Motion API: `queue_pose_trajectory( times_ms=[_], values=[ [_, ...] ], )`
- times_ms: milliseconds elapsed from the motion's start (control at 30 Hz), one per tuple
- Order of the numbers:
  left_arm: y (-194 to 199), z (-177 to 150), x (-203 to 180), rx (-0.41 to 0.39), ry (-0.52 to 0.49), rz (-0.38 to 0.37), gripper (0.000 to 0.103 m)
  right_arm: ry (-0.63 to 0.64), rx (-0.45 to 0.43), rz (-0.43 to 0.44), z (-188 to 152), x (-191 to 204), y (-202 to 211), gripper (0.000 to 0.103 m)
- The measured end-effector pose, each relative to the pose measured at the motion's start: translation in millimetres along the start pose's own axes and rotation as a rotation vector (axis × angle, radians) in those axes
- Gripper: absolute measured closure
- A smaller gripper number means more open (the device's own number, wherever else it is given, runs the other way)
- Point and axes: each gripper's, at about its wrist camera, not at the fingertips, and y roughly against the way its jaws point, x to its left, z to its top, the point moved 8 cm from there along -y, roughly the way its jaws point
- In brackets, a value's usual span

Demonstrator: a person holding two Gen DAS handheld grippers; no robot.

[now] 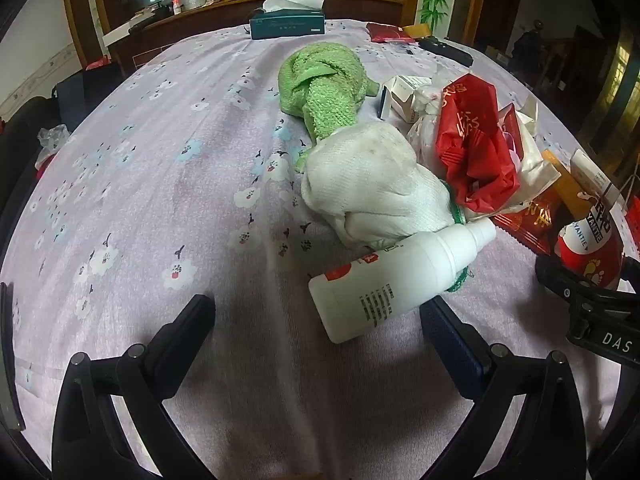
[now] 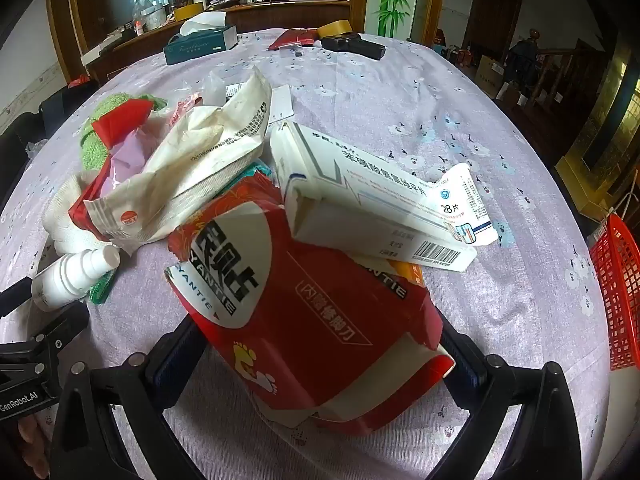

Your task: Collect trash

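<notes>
A heap of trash lies on the lilac flowered tablecloth point(image 1: 140, 184). My left gripper point(image 1: 318, 312) is open just above the cloth. A white plastic bottle point(image 1: 400, 272) lies on its side just ahead, its base near the right finger point(image 1: 448, 332), untouched. My right gripper point(image 2: 318, 336) is open wide, and a torn red-and-white carton point(image 2: 312, 320) sits between its fingers; I see no pinch on it. Behind the carton lie a white medicine box point(image 2: 380, 200) and a crumpled cream wrapper point(image 2: 200, 160). A red wrapper point(image 1: 472, 148) tops the heap.
A white cloth point(image 1: 372, 184) and a green towel point(image 1: 324, 84) lie left of the heap. A red mesh basket point(image 2: 616, 292) stands at the table's right edge. A teal tissue box point(image 1: 286, 24), a tape roll point(image 2: 334, 28) and a black case point(image 2: 354, 46) sit at the far end.
</notes>
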Motion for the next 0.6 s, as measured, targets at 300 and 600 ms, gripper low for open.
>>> queue_pose_trajectory(
  times_ms=[300, 600],
  values=[
    [1, -1, 0, -0.003, 0.0, 0.001, 0.0, 0.001, -0.001, -0.001, 0, 0, 0, 0.0],
    [25, -5, 2, -0.095, -0.012, 0.029, 0.0, 0.007, 0.009, 0.001, 1, 0, 0, 0.0]
  ],
)
